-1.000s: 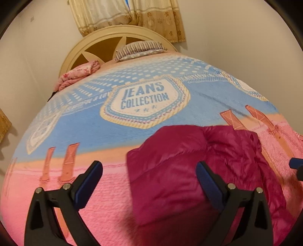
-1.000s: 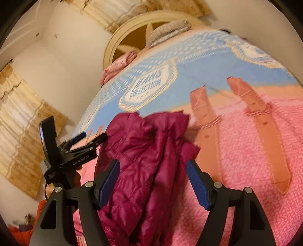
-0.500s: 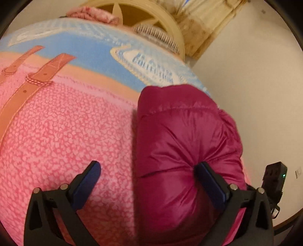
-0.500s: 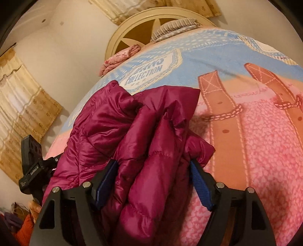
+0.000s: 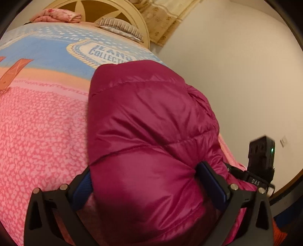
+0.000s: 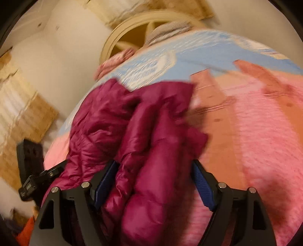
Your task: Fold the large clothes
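A magenta puffer jacket lies bunched on the pink and blue bedspread. My left gripper is open, its jaws spread wide around the near bulge of the jacket. In the right wrist view the jacket is crumpled in folds. My right gripper is open, its jaws on either side of a thick fold of it. The right gripper's body shows in the left wrist view, at the jacket's right side. The left gripper's body shows in the right wrist view.
A cream headboard stands at the far end of the bed, with a striped pillow and a folded pink cloth. Curtains hang on the left wall. The bed's edge runs close to the jacket's right side.
Both grippers have moved in closer, so the jacket now sits between each pair of jaws. The left view swung from facing the headboard to the bed's right edge.
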Demonstrator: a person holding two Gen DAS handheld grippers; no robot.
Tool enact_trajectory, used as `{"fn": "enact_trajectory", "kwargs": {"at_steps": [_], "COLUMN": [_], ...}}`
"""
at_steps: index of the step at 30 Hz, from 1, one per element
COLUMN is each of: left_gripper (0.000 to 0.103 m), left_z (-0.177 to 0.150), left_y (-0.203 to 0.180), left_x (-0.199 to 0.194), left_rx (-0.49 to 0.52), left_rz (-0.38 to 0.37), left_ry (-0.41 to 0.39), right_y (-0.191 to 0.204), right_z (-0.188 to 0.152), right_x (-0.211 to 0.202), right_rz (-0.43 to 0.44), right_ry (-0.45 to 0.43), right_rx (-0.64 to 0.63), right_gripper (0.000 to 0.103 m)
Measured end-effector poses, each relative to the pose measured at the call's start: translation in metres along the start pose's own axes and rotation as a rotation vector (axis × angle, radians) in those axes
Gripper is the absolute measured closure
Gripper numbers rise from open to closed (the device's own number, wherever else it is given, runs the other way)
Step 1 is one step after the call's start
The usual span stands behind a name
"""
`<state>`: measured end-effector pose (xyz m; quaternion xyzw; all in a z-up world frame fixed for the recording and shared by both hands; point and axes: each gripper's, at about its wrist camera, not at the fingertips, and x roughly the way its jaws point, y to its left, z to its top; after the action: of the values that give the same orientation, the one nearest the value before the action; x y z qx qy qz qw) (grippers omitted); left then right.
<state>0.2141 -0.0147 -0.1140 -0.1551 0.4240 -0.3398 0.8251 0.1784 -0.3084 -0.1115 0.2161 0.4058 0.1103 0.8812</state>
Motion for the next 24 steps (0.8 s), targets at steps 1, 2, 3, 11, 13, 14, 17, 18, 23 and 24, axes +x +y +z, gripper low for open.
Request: {"fn": "enact_trajectory", "kwargs": {"at_steps": [1,2,3,11,13,14,17,18,23,24], "left_gripper": [0.003,0.006,0.008,0.02,0.02,0.02,0.019,0.019,0.019,0.019], "left_z": [-0.001,-0.001,-0.003,-0.014,-0.015,-0.015,-0.015,-0.015,-0.023,-0.026], "left_y": [0.002,0.002,0.001,-0.06,-0.089,-0.106,-0.152,-0.173,-0.25,-0.263], "left_x": [-0.003,-0.004,-0.006,-0.038,-0.046,-0.051,-0.058,-0.056,-0.022,-0.01], "left_rx": [-0.003,-0.012,-0.017,0.114,0.177,0.21,0.273,0.295,0.357,0.367], "left_rz": [-0.003,-0.004,-0.001,-0.05,-0.084,-0.105,-0.189,-0.223,-0.309,-0.313], "left_ry": [-0.004,-0.009,-0.014,-0.014,-0.017,-0.023,-0.022,-0.009,0.065,0.084], "right_y": [0.004,0.008,0.01,0.043,0.043,0.042,0.036,0.034,0.011,0.001], "right_z": [0.0,0.001,-0.001,-0.025,-0.033,-0.037,-0.044,-0.047,-0.064,-0.068], "right_x": [0.002,0.003,0.004,-0.057,-0.093,-0.113,-0.178,-0.205,-0.302,-0.313], "right_rz": [0.011,0.039,0.076,0.022,0.003,-0.003,-0.035,-0.059,-0.198,-0.23], "right_ry": [0.016,0.034,0.049,-0.023,-0.069,-0.097,-0.177,-0.207,-0.295,-0.309], "right_rx": [-0.007,-0.002,0.024,-0.014,0.009,0.023,0.044,0.037,0.035,0.042], "right_gripper": [0.037,0.055,0.064,0.079,0.079,0.079,0.079,0.079,0.079,0.079]}}
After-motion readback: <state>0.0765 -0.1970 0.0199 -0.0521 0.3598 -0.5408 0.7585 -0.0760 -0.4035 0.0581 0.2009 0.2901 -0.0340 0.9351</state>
